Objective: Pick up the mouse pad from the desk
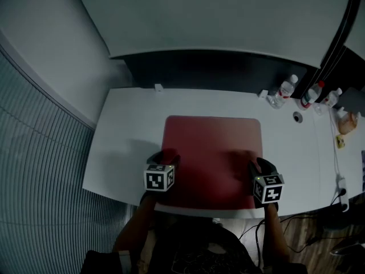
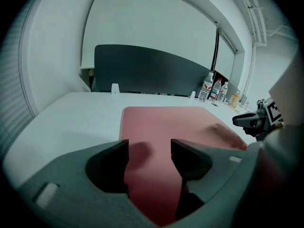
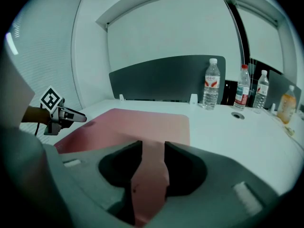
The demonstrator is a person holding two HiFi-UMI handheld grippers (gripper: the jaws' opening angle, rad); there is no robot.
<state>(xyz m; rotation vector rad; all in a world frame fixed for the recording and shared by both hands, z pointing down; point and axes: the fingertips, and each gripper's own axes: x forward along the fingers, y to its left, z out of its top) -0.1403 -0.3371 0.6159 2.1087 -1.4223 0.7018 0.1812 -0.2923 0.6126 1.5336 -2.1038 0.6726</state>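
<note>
A large red mouse pad (image 1: pixel 212 153) lies flat on the white desk (image 1: pixel 128 133), reaching to the near edge. My left gripper (image 1: pixel 166 156) hovers over the pad's near left corner, jaws apart with only the pad's surface showing beneath them. My right gripper (image 1: pixel 260 165) hovers over the near right corner, its jaws parted by a narrower gap and empty. In the left gripper view the left gripper (image 2: pixel 149 147) looks along the pad (image 2: pixel 171 122). In the right gripper view the right gripper (image 3: pixel 153 147) looks along the pad (image 3: pixel 142 122). I cannot tell whether either gripper touches the pad.
Several water bottles (image 1: pixel 288 87) stand at the back right with an orange bottle (image 1: pixel 347 123) beside them. A dark divider panel (image 1: pixel 217 67) runs along the desk's far edge. A cable and plug (image 1: pixel 341 186) lie at the right end.
</note>
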